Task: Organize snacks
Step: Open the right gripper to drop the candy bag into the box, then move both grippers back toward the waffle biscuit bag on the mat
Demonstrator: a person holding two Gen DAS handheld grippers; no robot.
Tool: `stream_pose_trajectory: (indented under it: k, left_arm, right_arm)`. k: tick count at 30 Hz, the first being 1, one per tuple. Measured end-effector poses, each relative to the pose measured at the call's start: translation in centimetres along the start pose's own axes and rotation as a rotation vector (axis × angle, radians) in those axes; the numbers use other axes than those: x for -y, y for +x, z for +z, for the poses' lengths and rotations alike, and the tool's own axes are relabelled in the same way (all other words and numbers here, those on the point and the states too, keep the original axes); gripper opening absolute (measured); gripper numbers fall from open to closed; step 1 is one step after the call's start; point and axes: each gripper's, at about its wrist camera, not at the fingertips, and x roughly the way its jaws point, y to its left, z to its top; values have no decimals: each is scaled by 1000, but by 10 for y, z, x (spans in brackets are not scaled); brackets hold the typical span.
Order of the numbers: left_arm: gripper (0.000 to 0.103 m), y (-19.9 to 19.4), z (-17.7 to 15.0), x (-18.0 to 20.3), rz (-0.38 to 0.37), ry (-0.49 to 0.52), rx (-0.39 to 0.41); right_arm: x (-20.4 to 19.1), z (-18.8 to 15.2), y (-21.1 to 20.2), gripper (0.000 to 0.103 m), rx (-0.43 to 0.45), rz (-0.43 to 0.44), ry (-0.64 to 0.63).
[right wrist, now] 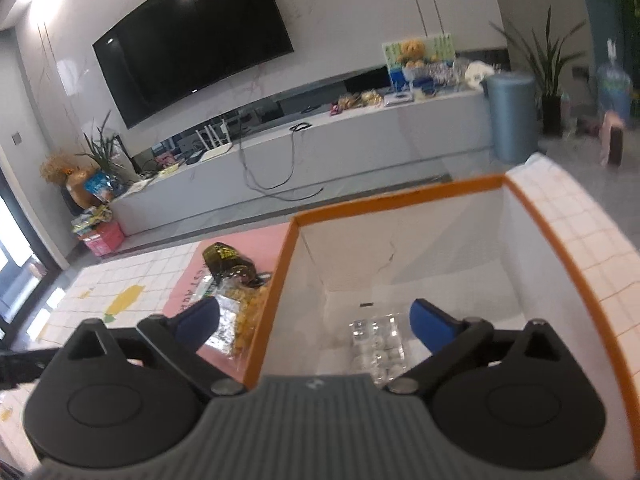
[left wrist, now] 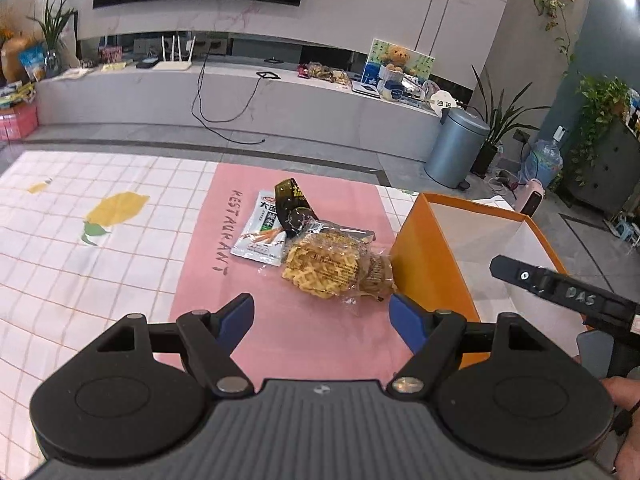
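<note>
A clear bag of yellow noodle snacks (left wrist: pixel 322 266) lies on the pink mat (left wrist: pixel 280 320) against the orange box (left wrist: pixel 432 256). A white packet with a carrot picture (left wrist: pixel 262 230) and a dark packet (left wrist: pixel 294 204) lie just behind it. My left gripper (left wrist: pixel 322 322) hovers open just short of the noodle bag, nothing between its blue pads. My right gripper (right wrist: pixel 316 326) is open and straddles the left wall of the orange box (right wrist: pixel 276 280). A clear pack of small white pieces (right wrist: pixel 376 344) rests on the box floor below it. The snack pile (right wrist: pixel 240 304) shows left of the box.
The checked tablecloth (left wrist: pixel 80 272) covers the table around the mat. The right gripper's black arm (left wrist: pixel 568 292) and a hand (left wrist: pixel 624 396) reach over the box from the right. A grey bin (left wrist: pixel 456 146) and a TV bench (left wrist: pixel 240 96) stand beyond the table.
</note>
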Motion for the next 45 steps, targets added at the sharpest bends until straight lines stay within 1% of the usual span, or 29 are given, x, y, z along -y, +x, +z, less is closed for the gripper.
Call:
stream_pose_trajectory:
  k: [3,5,7,10,13,18,21,25,28,30,33,35,37,39,41,43,45]
  left_arm:
    - [90,-9,-1,0,12,15,2]
    - [90,-12,1,-2,0,33,-27]
    - [90,-16,2,-4,-17,42,-53]
    - [90,-28,1,-11,-5,48,-36]
    - [90,-39,-2,-18,17,53,-13]
    - [90,-51,-8,-39,-9,19,-15]
    - [90,-54,-11,-53,4,26,2]
    - [90,-51,-15,-74,-9,7,19]
    - [90,-42,-18,-89,1,-18,6]
    - [90,-35,-18,-96,10,-35,-16]
    - [90,-27,-20,-107,-5,-50,-30]
    - [90,-20,-21,-112,7,-58,-38]
    - [90,-16,-23,-117,19,-63,-40]
    - [90,-11,-26,-122,21,-56,-41]
    - [90,-8,-28,-128,36,-59,-35]
    - [90,-3,-30,-137,42,-55,-32]
    - [90,1,-33,-144,42,-48,-31]
  right_arm:
    - [-11,-5,-5,100,16,-80,-38]
    - [-20,-8,-11,100,36,-104,-62]
    - [-31,-14,-19,100,53,-109,-100]
    - [-46,-27,-31,100,73,-121,-145]
    - [-56,-38,-39,100,77,-117,-154]
    - [-71,-53,-51,100,79,-113,-156]
    - [-78,-57,-56,100,79,-88,-141]
    - [-93,-59,-61,100,111,-37,-139]
    - [-106,-61,-62,100,135,-22,-159]
    - [-110,-61,-63,100,154,12,-139]
    - [-116,-63,-64,99,167,71,-91]
    - [-125,-65,-62,97,167,88,-95]
    - [-132,-67,-57,94,150,111,-82]
    - [-139,-70,-47,94,117,137,-51]
    - [-147,-74,-35,91,84,143,-36]
    - [-154,-78,-23,91,59,128,-34]
    - [-159,-82,-8,91,33,94,-21]
